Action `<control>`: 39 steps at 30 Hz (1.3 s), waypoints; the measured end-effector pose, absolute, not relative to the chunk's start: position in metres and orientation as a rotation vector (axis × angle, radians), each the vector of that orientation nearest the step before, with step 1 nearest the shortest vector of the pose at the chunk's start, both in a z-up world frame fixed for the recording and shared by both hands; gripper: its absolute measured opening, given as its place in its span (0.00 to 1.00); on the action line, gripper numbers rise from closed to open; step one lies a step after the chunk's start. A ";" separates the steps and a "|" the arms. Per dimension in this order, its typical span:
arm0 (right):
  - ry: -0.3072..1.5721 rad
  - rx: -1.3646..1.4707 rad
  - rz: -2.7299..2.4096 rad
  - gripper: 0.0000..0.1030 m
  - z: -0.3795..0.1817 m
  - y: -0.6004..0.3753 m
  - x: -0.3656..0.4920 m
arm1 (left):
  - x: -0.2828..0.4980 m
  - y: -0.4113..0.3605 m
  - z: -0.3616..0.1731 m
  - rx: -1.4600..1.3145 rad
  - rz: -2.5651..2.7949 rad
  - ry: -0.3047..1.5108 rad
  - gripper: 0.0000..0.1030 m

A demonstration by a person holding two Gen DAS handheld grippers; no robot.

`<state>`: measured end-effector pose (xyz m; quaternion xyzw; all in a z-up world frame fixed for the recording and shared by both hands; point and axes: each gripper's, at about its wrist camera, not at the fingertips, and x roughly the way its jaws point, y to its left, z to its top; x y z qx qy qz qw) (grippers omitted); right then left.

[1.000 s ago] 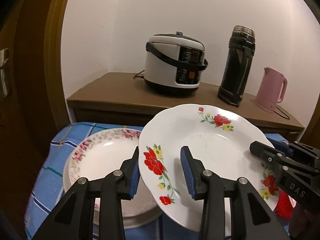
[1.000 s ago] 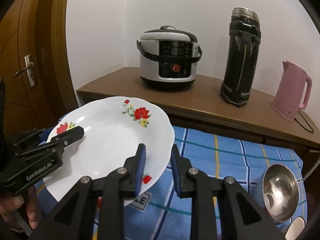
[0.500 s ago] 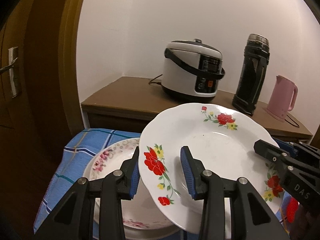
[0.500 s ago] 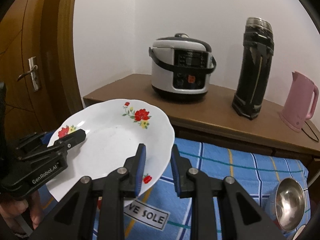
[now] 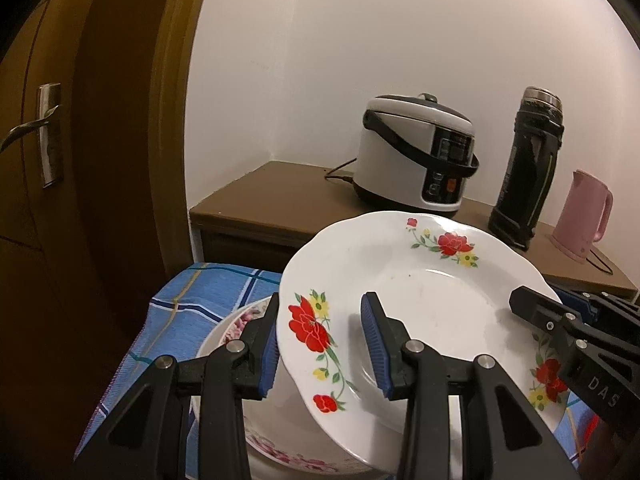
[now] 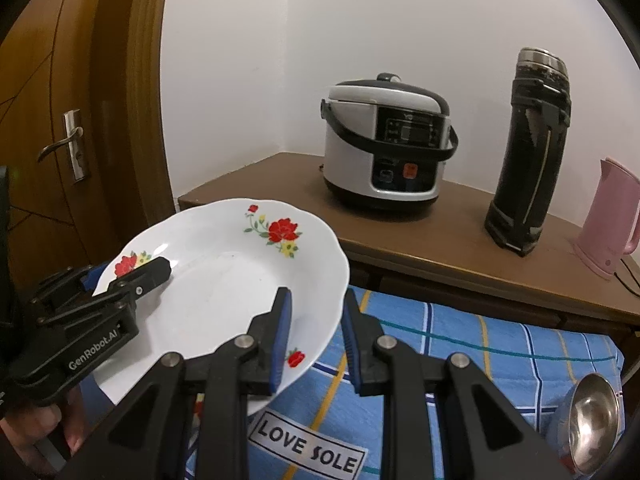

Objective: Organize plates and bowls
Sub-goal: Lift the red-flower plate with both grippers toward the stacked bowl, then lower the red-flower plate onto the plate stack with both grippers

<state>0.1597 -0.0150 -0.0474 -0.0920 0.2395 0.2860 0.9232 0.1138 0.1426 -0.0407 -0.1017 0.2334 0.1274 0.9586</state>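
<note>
Left wrist view: left gripper (image 5: 320, 344) clamped on the near-left rim of the white scalloped ceramic plate with red flower sprigs (image 5: 420, 304), one blue ribbed pad under the rim, the other on the upper face; gap narrow, set by the rim. Plate held in the air, tilted, far edge higher, directly above the pink-flowered white plate (image 5: 240, 320) lying on the blue checked tablecloth (image 5: 192, 304). Right gripper (image 5: 532, 308) seen entering from the right, gripping the opposite rim. White rice cooker (image 5: 416, 160), black vacuum flask (image 5: 528, 168) and pink kettle (image 5: 584, 220) standing on the brown sideboard (image 5: 272, 196) behind, well apart from the work. Judged step: stacking the red-flowered plate onto the pink-flowered one. To do well: level the plate, centre it over the lower one, lower both hands together, release only once the foot sits flat; uneven descent risks chipping a rim. Right wrist view: right gripper (image 6: 316, 320) shut on the near-right rim, pads almost together, only the thin rim between them. Left gripper (image 6: 128, 280) on the far-left rim, a hand (image 6: 40, 432) below it. Both tools angled downward and forward, roughly mirrored across the plate. Steel ladle (image 6: 592, 404) lying at the lower right on the cloth, clear of the path.
</note>
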 end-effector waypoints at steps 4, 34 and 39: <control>0.490 -0.189 0.594 0.24 -0.049 -0.008 0.161 | 0.114 0.148 -0.043 -0.214 0.276 0.473 0.40; 0.489 -0.218 0.658 0.24 -0.069 0.030 0.172 | 0.118 0.172 -0.054 -0.210 0.434 0.490 0.40; 0.490 -0.226 0.660 0.24 -0.070 0.033 0.173 | 0.119 0.176 -0.057 -0.225 0.445 0.506 0.40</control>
